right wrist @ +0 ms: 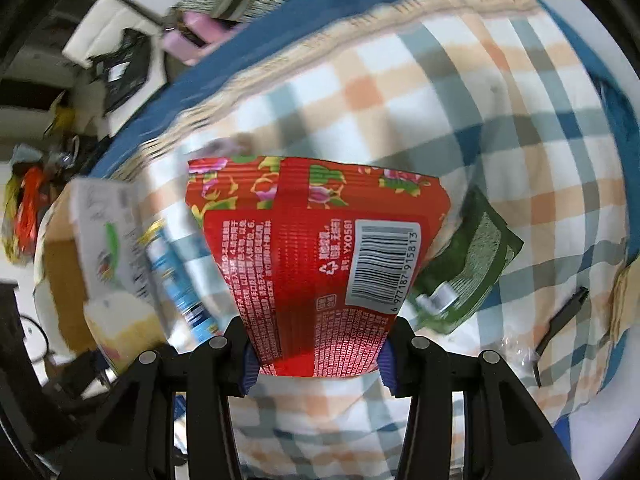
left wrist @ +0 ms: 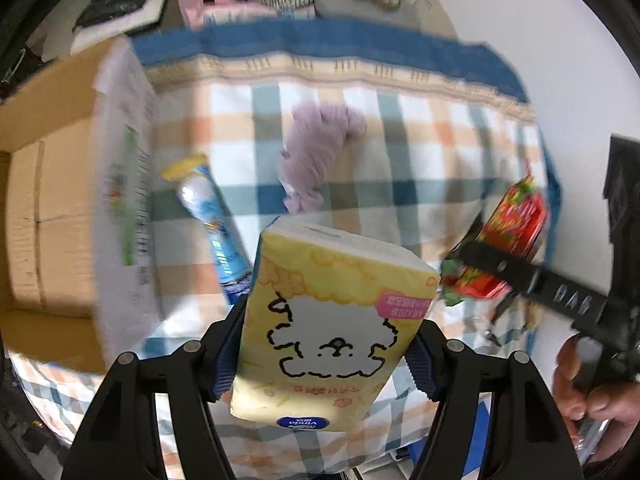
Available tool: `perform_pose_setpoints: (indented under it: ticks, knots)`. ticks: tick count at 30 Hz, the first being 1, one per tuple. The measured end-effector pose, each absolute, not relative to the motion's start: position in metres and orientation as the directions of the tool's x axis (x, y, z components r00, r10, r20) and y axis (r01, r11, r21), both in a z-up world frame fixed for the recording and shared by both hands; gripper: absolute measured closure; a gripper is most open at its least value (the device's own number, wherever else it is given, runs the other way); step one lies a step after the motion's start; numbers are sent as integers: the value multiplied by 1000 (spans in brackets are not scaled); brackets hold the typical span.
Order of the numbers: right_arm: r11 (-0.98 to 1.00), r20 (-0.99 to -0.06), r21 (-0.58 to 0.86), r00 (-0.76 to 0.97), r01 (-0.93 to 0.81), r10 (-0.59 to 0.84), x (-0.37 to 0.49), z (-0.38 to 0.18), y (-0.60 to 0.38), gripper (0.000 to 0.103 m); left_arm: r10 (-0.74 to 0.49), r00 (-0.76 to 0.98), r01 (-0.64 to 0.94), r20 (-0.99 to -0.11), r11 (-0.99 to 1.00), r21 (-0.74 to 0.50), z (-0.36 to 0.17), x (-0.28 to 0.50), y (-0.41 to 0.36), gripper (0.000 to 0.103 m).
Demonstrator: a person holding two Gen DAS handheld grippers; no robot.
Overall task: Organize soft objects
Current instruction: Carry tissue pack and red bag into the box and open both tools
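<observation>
Left tool (left wrist: 328, 336) clamps the soft yellow tissue pack (left wrist: 332, 320) just right of the cardboard box (left wrist: 48, 216). Right tool (right wrist: 318, 354) clamps the glossy red pouch (right wrist: 316, 256), farther right; both above the checked cloth (left wrist: 420, 152).

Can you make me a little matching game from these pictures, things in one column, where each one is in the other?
Things:
1. yellow tissue pack
2. red flowered packet
3. purple cloth
4. blue tube

Places:
A. lying beside the cardboard box
B. clamped in the right gripper
C. lying loose mid-blanket
D. clamped in the left gripper

Pairs: 1-D, 2-B, 3-C, 4-A
</observation>
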State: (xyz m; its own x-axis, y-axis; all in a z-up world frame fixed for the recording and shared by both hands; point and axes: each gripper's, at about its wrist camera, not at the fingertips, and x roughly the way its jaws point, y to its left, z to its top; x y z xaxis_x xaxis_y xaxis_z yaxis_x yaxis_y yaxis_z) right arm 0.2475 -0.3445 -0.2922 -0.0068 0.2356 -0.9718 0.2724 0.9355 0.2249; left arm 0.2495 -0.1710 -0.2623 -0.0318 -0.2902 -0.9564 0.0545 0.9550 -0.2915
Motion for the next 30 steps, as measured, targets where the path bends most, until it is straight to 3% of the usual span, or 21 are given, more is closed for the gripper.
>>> perform_pose_setpoints:
  ticks: [7, 14, 19, 30]
  knots:
    - [943, -950, 311, 83, 118, 302, 228, -208, -287, 54, -280, 149, 16, -948, 960, -281, -180, 246, -86, 36]
    - [931, -927, 364, 96, -19, 364, 243, -168, -168, 54, -207, 192, -85, -959, 970, -227, -177, 261, 12, 36]
    - [947, -945, 319, 62, -36, 321, 265, -186, -93, 54, -181, 154, -139, -971, 969, -203, -208, 293, 72, 36]
    - [984, -983, 178, -44, 5, 178, 322, -277, -11, 54, -327, -41, -232, -944, 922, -309, -307, 359, 131, 36]
